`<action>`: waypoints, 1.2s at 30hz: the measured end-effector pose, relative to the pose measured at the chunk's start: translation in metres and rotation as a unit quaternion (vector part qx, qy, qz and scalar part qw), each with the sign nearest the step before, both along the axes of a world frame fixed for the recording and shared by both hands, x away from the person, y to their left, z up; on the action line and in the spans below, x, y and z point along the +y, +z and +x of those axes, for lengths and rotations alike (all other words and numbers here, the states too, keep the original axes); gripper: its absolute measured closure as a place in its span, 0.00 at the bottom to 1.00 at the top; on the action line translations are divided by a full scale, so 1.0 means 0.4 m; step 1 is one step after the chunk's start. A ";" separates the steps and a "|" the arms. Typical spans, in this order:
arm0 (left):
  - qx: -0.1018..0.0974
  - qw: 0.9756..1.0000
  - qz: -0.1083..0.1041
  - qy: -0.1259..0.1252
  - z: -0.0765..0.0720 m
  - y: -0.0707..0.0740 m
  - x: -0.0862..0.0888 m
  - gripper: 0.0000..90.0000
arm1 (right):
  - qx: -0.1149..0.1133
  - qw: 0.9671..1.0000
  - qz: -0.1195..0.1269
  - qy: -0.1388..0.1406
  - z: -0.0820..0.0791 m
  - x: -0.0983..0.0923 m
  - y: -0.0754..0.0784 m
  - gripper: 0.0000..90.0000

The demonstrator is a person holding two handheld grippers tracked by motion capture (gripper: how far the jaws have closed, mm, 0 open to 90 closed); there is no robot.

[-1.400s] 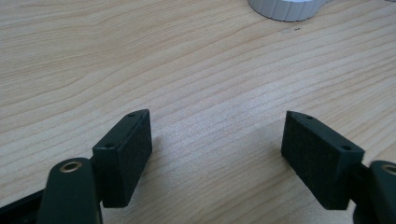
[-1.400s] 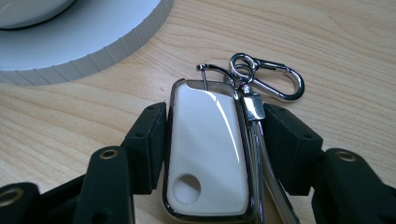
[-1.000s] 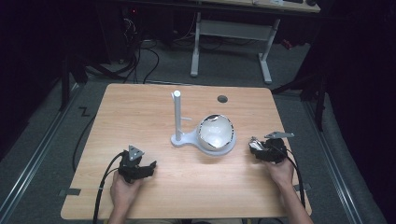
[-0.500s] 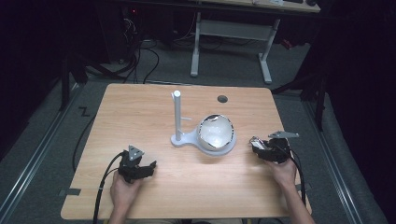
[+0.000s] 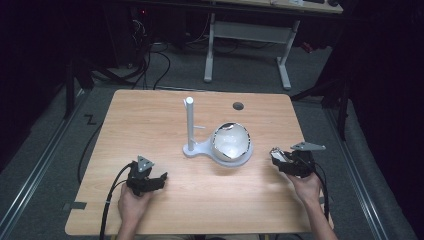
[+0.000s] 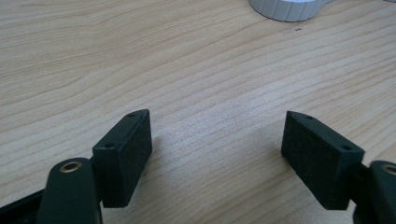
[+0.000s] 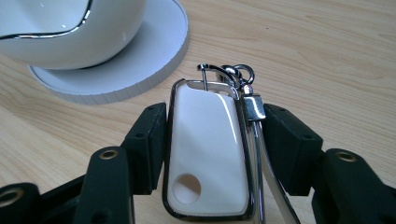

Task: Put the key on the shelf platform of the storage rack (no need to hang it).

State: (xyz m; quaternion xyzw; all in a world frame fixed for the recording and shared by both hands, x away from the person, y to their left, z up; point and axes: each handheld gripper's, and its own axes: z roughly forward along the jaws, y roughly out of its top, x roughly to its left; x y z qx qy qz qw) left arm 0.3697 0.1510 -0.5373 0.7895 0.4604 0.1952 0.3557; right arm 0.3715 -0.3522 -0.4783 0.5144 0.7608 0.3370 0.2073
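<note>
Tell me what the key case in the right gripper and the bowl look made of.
Key case: glossy white plastic, probably, with a chrome-look rim and metal clip, judging by the mirror shine. Bowl: glazed white ceramic, it seems, with a smooth sheen and thin dark rim.

The left gripper (image 5: 156, 180) rested low with jaws spread wide; the right gripper (image 5: 276, 156), seemingly raised slightly, was clamped.

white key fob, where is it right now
The white key fob is clamped in the right claw at the table's right side, just right of the white bowl on its stand base.
</note>
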 end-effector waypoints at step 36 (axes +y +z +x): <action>0.001 1.000 -0.002 0.000 0.000 0.000 0.001 0.28 | -0.024 0.999 0.032 0.033 -0.104 0.100 0.083 0.48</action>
